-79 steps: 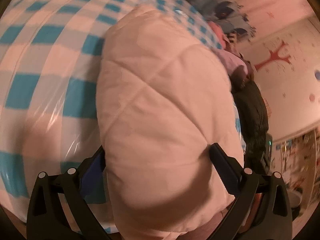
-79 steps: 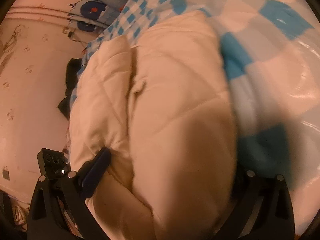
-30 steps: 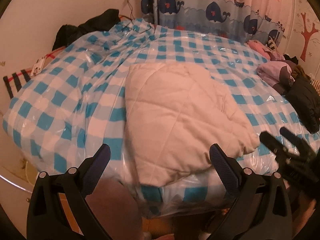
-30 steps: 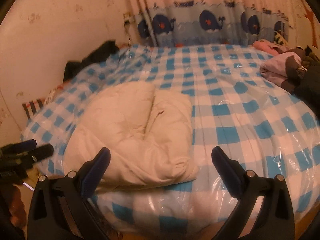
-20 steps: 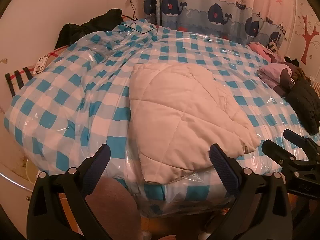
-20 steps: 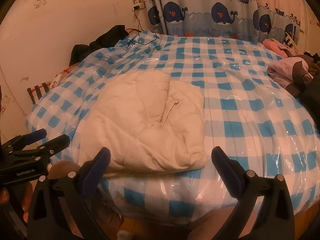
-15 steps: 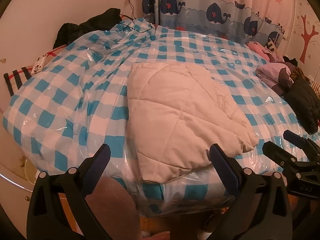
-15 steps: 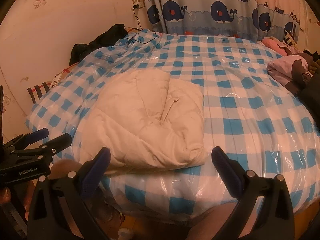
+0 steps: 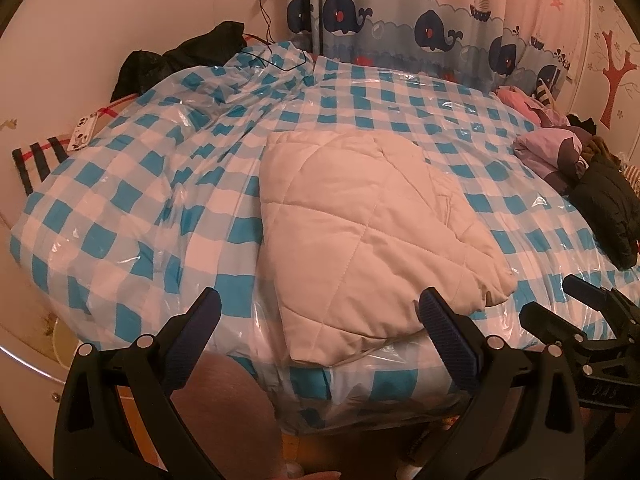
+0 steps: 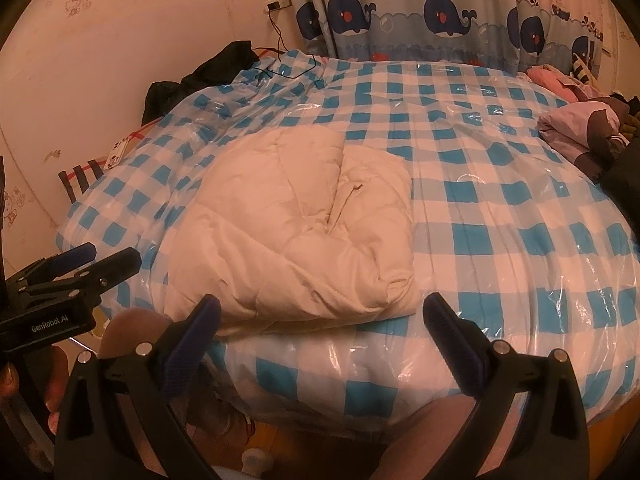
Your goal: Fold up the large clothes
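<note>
The left tool (image 9: pixel 320 320) and the right tool (image 10: pixel 320 326) both hover off the near edge of the bed (image 9: pixel 120 208), each with its fingers spread wide and nothing between them. Just ahead of them the folded cream quilted garment (image 9: pixel 360 232) lies near the front of the blue-and-white checked cover, which seems to be under clear plastic sheeting. Farther out, a lilac garment (image 10: pixel 576 128) and a dark jacket (image 9: pixel 608 200) sit at the bed's right side, with whale-print curtains (image 10: pixel 400 12) behind.
</note>
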{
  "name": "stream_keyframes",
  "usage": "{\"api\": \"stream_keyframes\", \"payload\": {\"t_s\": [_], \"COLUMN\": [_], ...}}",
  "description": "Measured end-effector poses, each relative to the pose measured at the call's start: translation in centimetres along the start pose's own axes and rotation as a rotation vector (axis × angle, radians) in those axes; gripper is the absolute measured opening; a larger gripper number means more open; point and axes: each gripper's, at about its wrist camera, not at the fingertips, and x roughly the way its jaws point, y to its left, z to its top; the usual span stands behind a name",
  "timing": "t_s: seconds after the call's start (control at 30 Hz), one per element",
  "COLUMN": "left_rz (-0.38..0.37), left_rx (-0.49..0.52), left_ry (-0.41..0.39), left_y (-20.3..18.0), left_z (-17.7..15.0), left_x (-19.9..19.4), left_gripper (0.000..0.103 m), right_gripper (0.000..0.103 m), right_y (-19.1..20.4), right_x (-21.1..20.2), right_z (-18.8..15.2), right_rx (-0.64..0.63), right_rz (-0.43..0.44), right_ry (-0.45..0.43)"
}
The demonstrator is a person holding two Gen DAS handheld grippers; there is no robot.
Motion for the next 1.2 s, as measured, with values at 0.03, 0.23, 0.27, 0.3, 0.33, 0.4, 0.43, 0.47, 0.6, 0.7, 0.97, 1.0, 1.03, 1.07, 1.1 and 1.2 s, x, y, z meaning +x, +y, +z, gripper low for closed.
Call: {"api": "stream_keyframes", "payload": {"t_s": [0.03, 0.23, 0.27, 0.3, 0.33, 0.4, 0.43, 0.47, 0.6, 0.7, 0.97, 1.0, 1.03, 1.07, 1.1, 1.2], "left_rz": [0.003, 0.014, 0.015, 0.018, 0.020, 0.027, 0.029, 0.030, 0.035, 0.036, 0.040, 0.041, 0.041, 0.042, 0.046, 0.047], "left_rx": [0.003, 0.011, 0.013, 0.014, 0.016, 0.018, 0.020, 0.020, 0.021, 0.023, 0.022, 0.023, 0.023, 0.023, 0.024, 0.025], "left_ry": [-0.003, -0.013, -0.015, -0.018, -0.020, -0.026, -0.029, -0.030, -0.034, -0.037, -0.040, -0.040, -0.041, -0.040, -0.041, -0.042], "left_y": [0.0, 0.4, 0.4, 0.6, 0.4, 0.4, 0.2, 0.2, 0.2, 0.4, 0.3, 0.3, 0.4, 0.2, 0.3, 0.6], "left_z": [0.0, 0.5, 0.5, 0.7, 0.6, 0.7, 0.6, 0.6, 0.5, 0.6, 0.5, 0.6, 0.6, 0.5, 0.6, 0.8], "left_x": [0.0, -0.5, -0.6, -0.6, -0.9, -1.1, -1.2, -1.2, -1.2, -1.3, -1.3, -1.3, -1.3, -1.3, -1.3, -1.2], "left_gripper": [0.095, 0.095, 0.095, 0.095, 0.095, 0.095, 0.095, 0.095, 0.095, 0.095, 0.095, 0.095, 0.095, 0.095, 0.095, 0.095], "right_gripper": [0.098, 0.098, 0.098, 0.098, 0.098, 0.098, 0.098, 0.098, 0.098, 0.098, 0.098, 0.098, 0.098, 0.098, 0.098, 0.098], "right_y": [0.0, 0.0, -0.2, -0.1, -0.2, -0.3, -0.3, -0.3, -0.3, -0.3, -0.2, -0.2, -0.2, -0.2, -0.2, -0.2], "right_x": [0.0, 0.2, 0.2, 0.3, 0.3, 0.2, 0.3, 0.3, 0.4, 0.4, 0.4, 0.4, 0.4, 0.4, 0.5, 0.5], "right_z": [0.0, -0.3, -0.2, -0.3, -0.3, -0.2, -0.2, -0.2, -0.2, -0.2, -0.3, -0.3, -0.3, -0.3, -0.4, -0.4], "right_rx": [0.001, -0.001, -0.002, -0.001, -0.001, -0.001, 0.000, 0.001, 0.004, 0.003, 0.005, 0.004, 0.005, 0.005, 0.006, 0.007], "right_rz": [0.002, 0.015, 0.017, 0.019, 0.021, 0.023, 0.025, 0.026, 0.030, 0.030, 0.031, 0.031, 0.031, 0.032, 0.033, 0.032], "right_ry": [0.001, 0.010, 0.011, 0.012, 0.013, 0.015, 0.016, 0.017, 0.019, 0.020, 0.021, 0.021, 0.022, 0.022, 0.022, 0.022]}}
